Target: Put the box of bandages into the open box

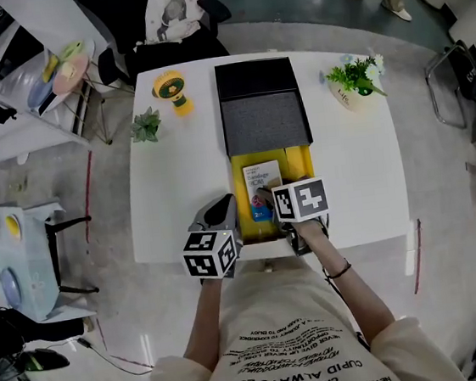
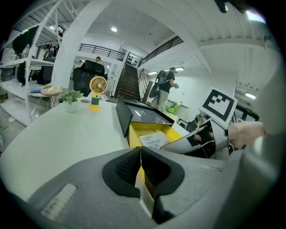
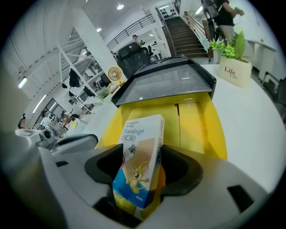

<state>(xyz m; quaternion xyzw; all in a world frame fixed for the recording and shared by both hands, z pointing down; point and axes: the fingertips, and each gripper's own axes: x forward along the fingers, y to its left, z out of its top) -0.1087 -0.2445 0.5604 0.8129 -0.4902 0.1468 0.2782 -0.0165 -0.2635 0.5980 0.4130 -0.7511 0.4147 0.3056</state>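
Item one: box of bandages [image 3: 139, 150] (white and blue, cartoon print). It sits inside the yellow tray of the open box [image 3: 193, 123], at the tray's near end.

Item two: your right claw [image 3: 140, 164]. Its jaws are spread wide with the bandage box standing between them, and a gap shows at the left pad, so there is no pinch.

Item three: your left claw [image 2: 139, 155]. Its jaws are pressed together with nothing between the pads, and it hangs at the open box's near left corner.

Item four: the open box's black lid [image 1: 260, 96], folded back on the far side of the white desk [image 1: 178, 192].

Sundries on the desk: yellow fan [image 1: 171, 89], small green plant [image 1: 145, 125], potted plant [image 1: 355, 78] at the far right.
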